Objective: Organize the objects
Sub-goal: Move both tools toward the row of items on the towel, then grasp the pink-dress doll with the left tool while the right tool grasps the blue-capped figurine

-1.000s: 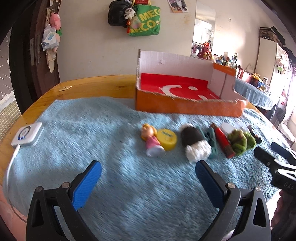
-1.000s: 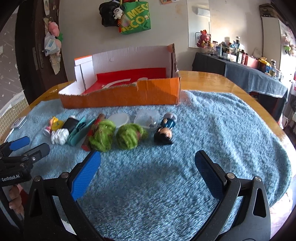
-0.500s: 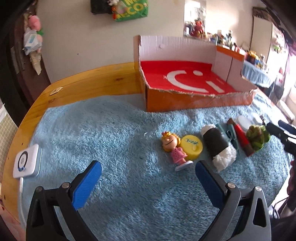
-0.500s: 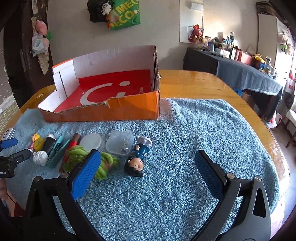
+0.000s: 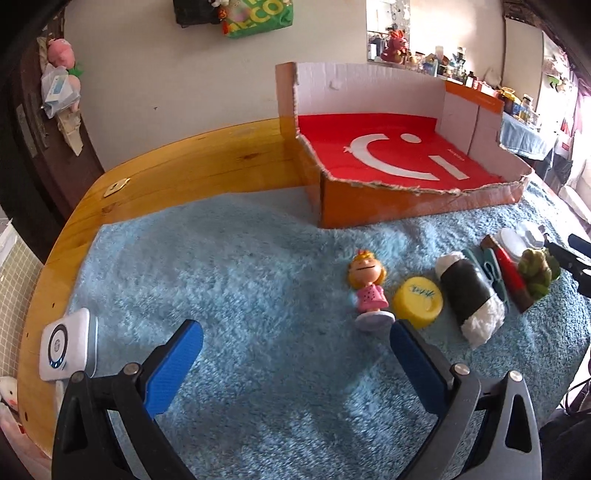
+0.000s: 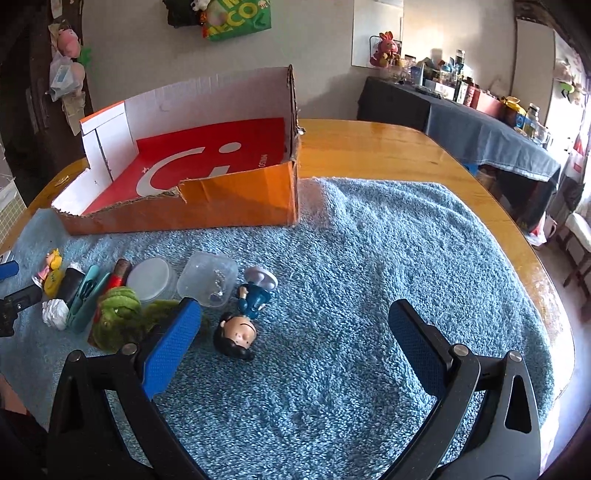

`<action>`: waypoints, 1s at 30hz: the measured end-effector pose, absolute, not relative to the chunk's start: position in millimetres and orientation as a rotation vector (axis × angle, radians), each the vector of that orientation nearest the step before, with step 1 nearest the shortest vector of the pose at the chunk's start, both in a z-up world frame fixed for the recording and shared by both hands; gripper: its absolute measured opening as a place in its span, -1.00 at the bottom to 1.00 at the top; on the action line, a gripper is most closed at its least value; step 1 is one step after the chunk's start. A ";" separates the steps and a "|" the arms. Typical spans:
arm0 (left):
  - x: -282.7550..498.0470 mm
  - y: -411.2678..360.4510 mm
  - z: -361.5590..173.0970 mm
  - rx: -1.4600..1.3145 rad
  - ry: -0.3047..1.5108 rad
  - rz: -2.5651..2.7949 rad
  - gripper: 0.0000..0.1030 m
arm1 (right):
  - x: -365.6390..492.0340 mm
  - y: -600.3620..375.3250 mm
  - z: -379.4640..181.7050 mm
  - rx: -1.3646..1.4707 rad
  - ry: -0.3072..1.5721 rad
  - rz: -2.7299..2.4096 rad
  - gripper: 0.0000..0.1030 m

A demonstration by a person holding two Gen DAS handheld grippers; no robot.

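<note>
A row of small objects lies on the blue towel. In the left wrist view I see a blonde girl figurine, a yellow cap, a black-and-white roll, a teal case, a red stick and a green plush. The right wrist view adds a dark-haired boy figurine, a clear round container and a white lid. An open orange box with a red floor stands behind them. My left gripper is open and empty. My right gripper is open and empty, just right of the boy figurine.
A white device with a cable lies at the towel's left edge. The wooden table shows around the towel. A side table with bottles stands at the far right. Bags hang on the back wall.
Both grippers have risen and tilted down, so the objects sit lower and nearer in each view. Both stay open. No object has moved.
</note>
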State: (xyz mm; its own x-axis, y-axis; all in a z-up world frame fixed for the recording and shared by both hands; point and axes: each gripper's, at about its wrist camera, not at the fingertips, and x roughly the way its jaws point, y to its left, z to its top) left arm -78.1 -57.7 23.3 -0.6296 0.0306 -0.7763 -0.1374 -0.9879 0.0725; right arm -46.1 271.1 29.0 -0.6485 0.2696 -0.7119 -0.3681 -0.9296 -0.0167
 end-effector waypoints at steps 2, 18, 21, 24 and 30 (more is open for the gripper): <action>-80.9 -54.7 23.3 -1.303 0.203 2.737 0.91 | -47.5 272.1 26.8 -1.094 0.177 2.551 1.00; -91.8 -57.2 24.8 -1.301 0.192 2.715 0.79 | -56.8 266.1 21.7 -1.110 0.169 2.538 0.73; -91.9 -65.9 25.7 -1.309 0.181 2.733 0.79 | -54.7 268.8 21.7 -1.111 0.192 2.537 0.73; -91.0 -72.0 30.2 -1.296 0.165 2.747 0.79 | -53.0 269.8 22.4 -1.107 0.197 2.537 0.73; -99.8 -58.8 32.8 -1.238 0.204 2.722 0.71 | -57.4 267.5 22.7 -1.100 0.199 2.553 0.72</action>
